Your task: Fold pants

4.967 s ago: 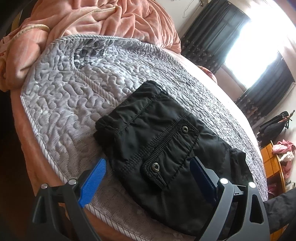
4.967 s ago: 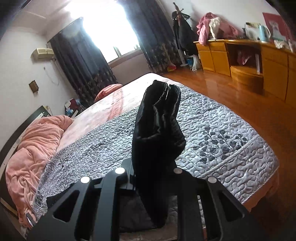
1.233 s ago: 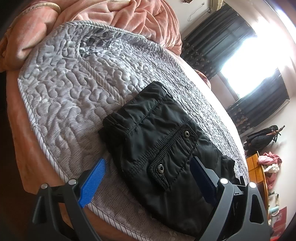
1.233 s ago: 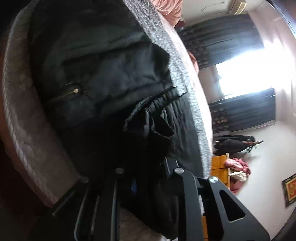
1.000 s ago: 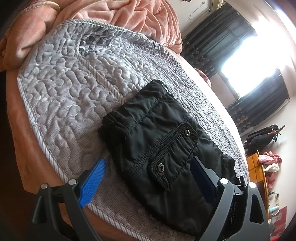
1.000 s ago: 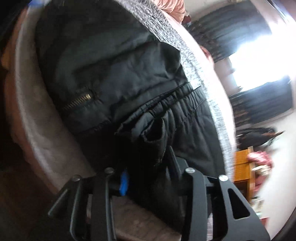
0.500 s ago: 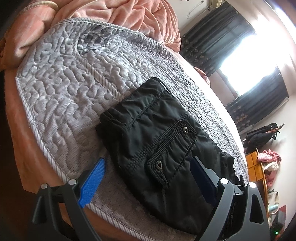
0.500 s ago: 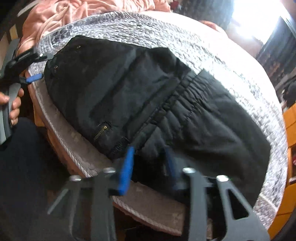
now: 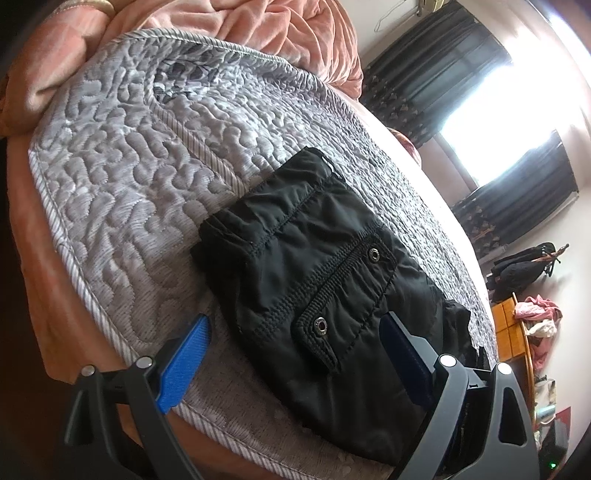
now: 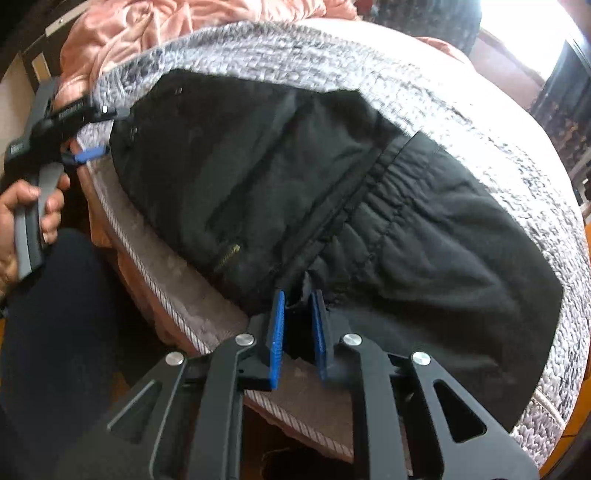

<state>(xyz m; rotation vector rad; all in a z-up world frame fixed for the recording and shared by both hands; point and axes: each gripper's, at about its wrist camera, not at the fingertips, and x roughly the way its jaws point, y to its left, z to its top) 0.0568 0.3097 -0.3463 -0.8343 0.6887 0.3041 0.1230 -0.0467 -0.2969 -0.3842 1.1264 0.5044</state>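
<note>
Right gripper (image 10: 298, 319) hangs over the near bed edge, jaws just been closing to a narrow gap with a dark fold of the black pants (image 10: 332, 192) between the blue pads — whether they pinch it is lost in shadow. The pants lie folded on the grey quilt (image 9: 122, 155). Left gripper (image 9: 295, 343) gapes wide over the pocket corner, gripping nothing; only the right view shows the hand (image 10: 22, 218) holding it — beyond, pink blanket (image 9: 229, 26) and dark curtains (image 9: 436, 66).
</note>
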